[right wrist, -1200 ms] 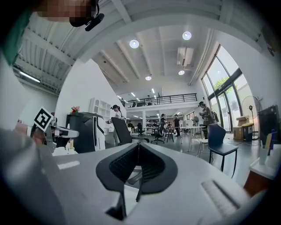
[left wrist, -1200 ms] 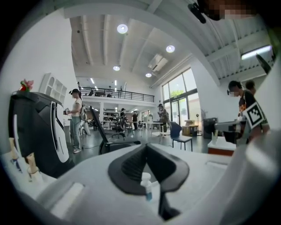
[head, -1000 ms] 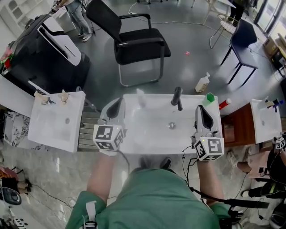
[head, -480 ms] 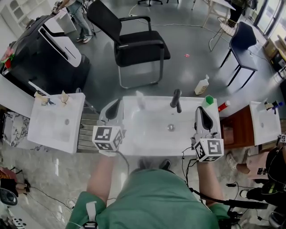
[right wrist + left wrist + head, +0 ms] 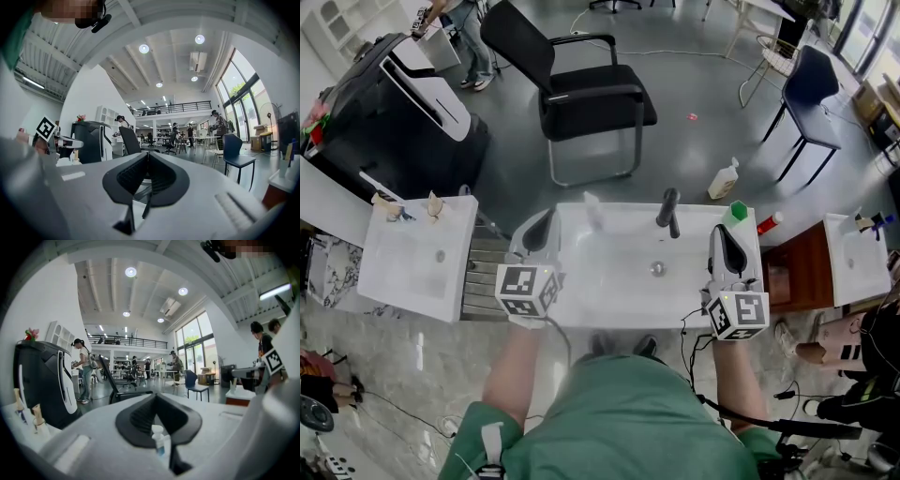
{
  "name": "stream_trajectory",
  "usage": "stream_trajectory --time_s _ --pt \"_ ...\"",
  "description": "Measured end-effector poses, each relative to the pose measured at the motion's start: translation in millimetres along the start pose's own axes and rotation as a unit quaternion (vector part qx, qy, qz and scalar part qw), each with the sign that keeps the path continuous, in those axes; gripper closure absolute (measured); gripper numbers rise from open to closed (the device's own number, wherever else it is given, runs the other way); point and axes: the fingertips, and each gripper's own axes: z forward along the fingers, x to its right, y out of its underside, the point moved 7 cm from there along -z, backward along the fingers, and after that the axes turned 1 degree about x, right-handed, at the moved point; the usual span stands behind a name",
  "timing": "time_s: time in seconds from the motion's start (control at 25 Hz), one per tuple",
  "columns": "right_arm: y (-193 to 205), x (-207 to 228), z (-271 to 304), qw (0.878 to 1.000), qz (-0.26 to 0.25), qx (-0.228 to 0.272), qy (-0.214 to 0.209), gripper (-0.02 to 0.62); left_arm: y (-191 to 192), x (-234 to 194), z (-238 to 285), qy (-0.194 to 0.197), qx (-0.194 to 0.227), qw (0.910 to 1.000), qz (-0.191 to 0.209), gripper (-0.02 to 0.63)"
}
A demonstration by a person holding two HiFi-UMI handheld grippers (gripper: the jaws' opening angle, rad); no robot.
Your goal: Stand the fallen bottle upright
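Tongs, pair: left tongs and right tongs both closed, jaws together, nothing gripped, one at either side of a white basin. Clear white-capped bottle: on the basin's far rim, just ahead and right of the left tongs, seemingly upright, well apart from the right tongs. Green-capped bottle: just ahead of the right tongs.

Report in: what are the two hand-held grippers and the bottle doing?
Left hand-held gripper, right hand-held gripper: both shut, empty. Small clear white-capped bottle at back rim of white sink, seemingly upright. Black tap beside it, apart.
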Motion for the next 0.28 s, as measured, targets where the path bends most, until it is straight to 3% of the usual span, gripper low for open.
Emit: stream_trajectory --time_s 0.28 --pt "-0.4 8.3 0.3 1.000 0.002 0.002 0.000 0.592 3.1 3.8 4.8 -0.006 -0.004 1.0000 -0.001 0.609"
